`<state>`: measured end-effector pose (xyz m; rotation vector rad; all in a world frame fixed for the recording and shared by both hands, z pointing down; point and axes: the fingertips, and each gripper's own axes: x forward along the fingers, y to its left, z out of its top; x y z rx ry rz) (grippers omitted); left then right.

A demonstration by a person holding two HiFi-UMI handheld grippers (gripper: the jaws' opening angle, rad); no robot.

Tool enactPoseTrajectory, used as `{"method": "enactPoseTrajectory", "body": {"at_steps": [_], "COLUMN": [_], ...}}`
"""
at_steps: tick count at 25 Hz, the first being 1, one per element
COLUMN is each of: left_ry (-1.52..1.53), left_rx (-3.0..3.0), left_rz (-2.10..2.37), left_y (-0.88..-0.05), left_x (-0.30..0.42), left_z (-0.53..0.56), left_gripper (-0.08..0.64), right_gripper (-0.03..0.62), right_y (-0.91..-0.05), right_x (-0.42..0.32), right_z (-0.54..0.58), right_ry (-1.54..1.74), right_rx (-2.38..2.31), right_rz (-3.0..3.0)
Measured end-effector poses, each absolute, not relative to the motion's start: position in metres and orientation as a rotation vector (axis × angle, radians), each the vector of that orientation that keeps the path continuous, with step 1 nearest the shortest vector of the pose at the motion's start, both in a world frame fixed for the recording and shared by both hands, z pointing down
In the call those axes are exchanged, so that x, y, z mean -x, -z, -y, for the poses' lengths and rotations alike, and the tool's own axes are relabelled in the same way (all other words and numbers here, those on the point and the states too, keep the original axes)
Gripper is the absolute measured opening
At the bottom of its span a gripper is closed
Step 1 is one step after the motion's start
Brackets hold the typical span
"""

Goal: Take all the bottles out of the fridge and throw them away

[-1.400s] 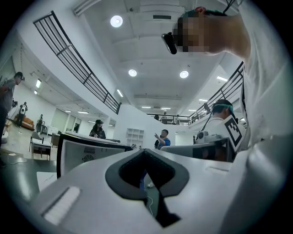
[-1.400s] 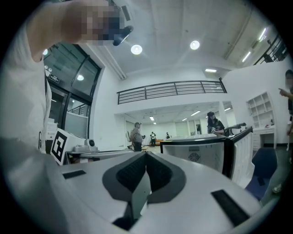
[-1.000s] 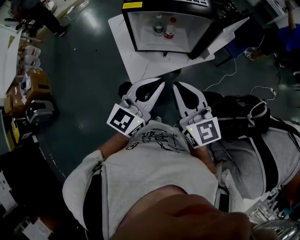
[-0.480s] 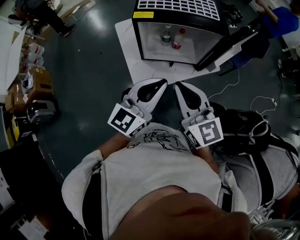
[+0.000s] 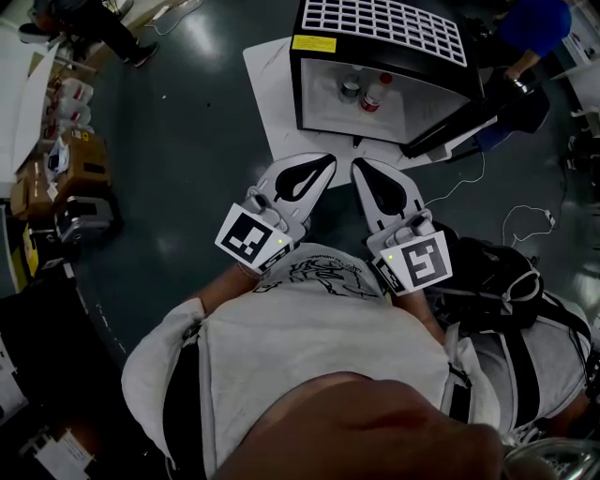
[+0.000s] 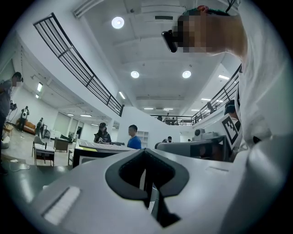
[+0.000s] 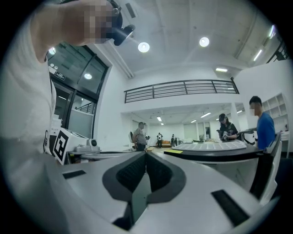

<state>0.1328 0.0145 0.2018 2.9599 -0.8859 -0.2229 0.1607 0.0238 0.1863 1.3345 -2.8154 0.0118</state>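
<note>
The fridge (image 5: 384,70) stands at upper centre of the head view, on a sheet (image 5: 272,103). Inside it, one bottle (image 5: 351,87) stands left of another bottle (image 5: 377,91). The fridge door (image 5: 450,127) lies to its right. Boxes (image 5: 70,169) sit at the left edge.

Fridge (image 5: 380,19) at 12–1 o'clock in head view: small, black body, white grid top, yellow label on the front top edge. It stands on a white floor sheet (image 5: 272,103). Door (image 5: 450,127) is wide open, swung out to 3 o'clock of the box. Interior white and lit. Two bottles stand upright inside, toward the back. The grey-capped bottle (image 5: 350,89) has the red-capped bottle (image 5: 376,92) just beside it at 3 o'clock; contact unclear.
</note>
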Motion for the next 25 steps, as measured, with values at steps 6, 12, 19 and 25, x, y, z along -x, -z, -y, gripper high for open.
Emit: {"method": "enactPoseTrajectory", "body": {"at_steps": [6,12,19,25], "left_ry": [0.226,0.232,0.234,0.246], "left_rx": [-2.969,-2.974,-2.950,-2.922], "left_rz": [0.894,0.914,1.004,1.081], "left_y": [-0.198,-0.197,-0.203,-0.201], "left_x": [-0.108,-0.082,-0.048,-0.037], "left_z": [0.017,0.044,0.069,0.078], "left_gripper": [0.009,0.009,0.009,0.009], "right_gripper": [0.008,0.008,0.008,0.008], "right_y": [-0.183,-0.184,-0.189,-0.192], "right_x": [-0.134,-0.103,-0.073,-0.064], "right_z": [0.007,0.035,0.060,0.071], "right_ry": [0.004,0.013,0.018,0.017], "right_rx": [-1.306,-1.283,-1.237,-1.187], "right_rz": [2.818,2.838,2.868,2.895]}}
